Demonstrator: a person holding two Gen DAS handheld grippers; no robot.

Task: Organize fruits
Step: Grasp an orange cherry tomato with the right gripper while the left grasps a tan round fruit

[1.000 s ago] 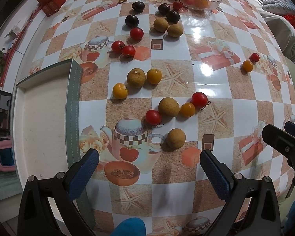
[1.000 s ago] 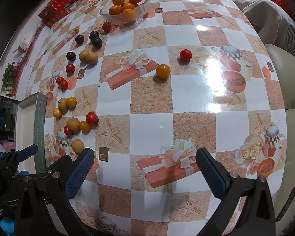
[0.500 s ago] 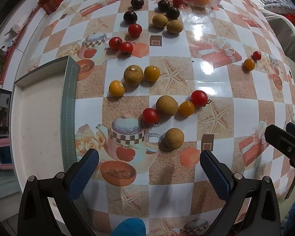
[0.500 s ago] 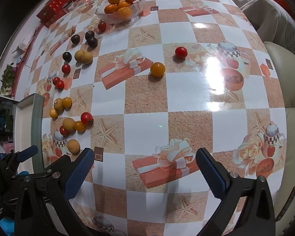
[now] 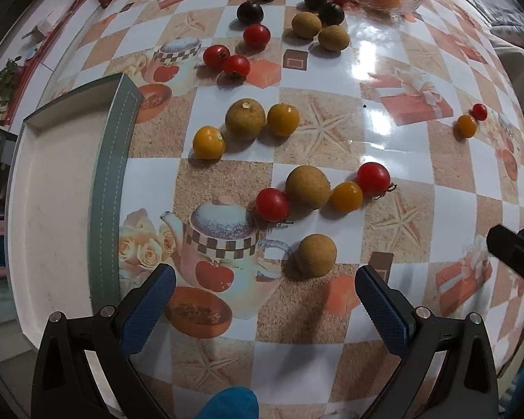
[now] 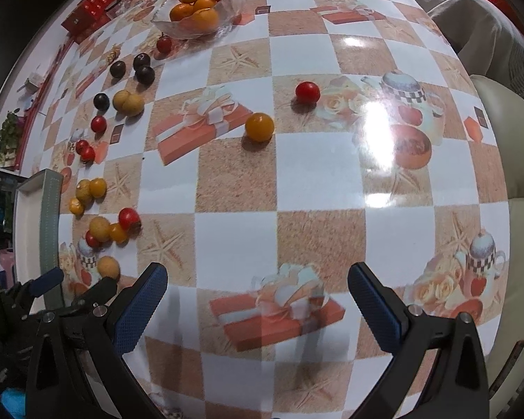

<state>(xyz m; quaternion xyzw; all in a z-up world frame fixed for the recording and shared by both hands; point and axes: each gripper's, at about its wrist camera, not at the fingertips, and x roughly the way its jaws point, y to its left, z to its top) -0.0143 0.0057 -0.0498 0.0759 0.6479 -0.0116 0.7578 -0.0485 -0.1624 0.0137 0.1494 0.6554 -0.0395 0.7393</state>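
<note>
Small fruits lie scattered on a patterned tablecloth. My left gripper (image 5: 265,279) is open just short of a tan longan (image 5: 316,255). Beyond it sit a red tomato (image 5: 271,204), another longan (image 5: 307,186), an orange tomato (image 5: 347,196) and a red tomato (image 5: 373,178). A white tray with a grey-green rim (image 5: 110,181) lies to the left. My right gripper (image 6: 256,279) is open over bare cloth; an orange tomato (image 6: 259,126) and a red tomato (image 6: 307,92) lie well ahead of it. The left gripper (image 6: 73,284) shows at that view's lower left.
A glass bowl of oranges (image 6: 199,3) stands at the far side, with dark plums (image 5: 250,12) and more tomatoes near it. Red boxes (image 6: 87,14) sit at the far left edge. A cream sofa (image 6: 517,160) borders the table on the right.
Both grippers have moved forward over the table, so the fruits look nearer. The left gripper has closed in on the near longan. Both stay open.
</note>
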